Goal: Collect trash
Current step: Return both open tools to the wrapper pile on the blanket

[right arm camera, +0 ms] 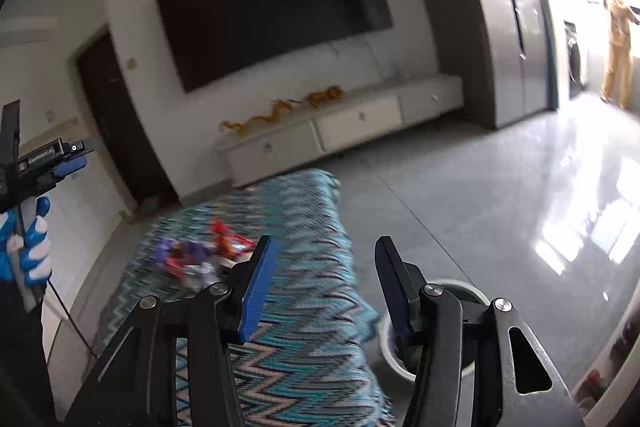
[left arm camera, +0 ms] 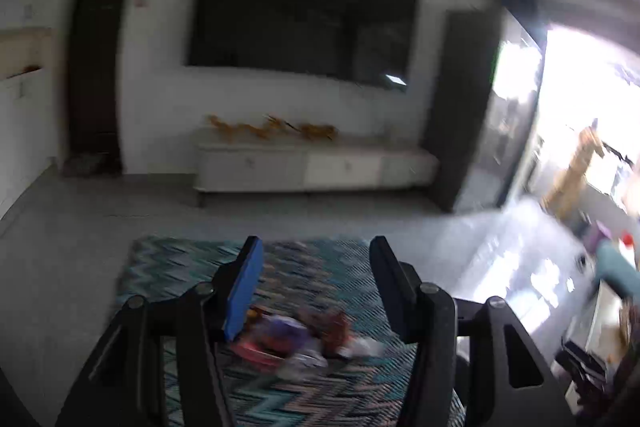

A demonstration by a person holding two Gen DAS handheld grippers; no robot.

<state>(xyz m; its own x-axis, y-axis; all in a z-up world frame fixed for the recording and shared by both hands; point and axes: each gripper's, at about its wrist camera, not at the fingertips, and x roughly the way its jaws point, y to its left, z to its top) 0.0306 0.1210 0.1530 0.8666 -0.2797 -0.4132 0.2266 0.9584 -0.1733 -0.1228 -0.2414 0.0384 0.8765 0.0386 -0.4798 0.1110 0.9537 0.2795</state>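
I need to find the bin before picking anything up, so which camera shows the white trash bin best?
The right wrist view: the white trash bin stands on the floor beside the zigzag rug, partly hidden behind the right gripper. The left wrist view shows no clear sign of it.

1 rug (right arm camera: 296,227), 1 bin (right arm camera: 394,347)

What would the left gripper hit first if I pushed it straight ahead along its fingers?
Probably the zigzag rug, just beyond the trash pile. The left gripper is open and empty, angled down over them; blur leaves depth unclear.
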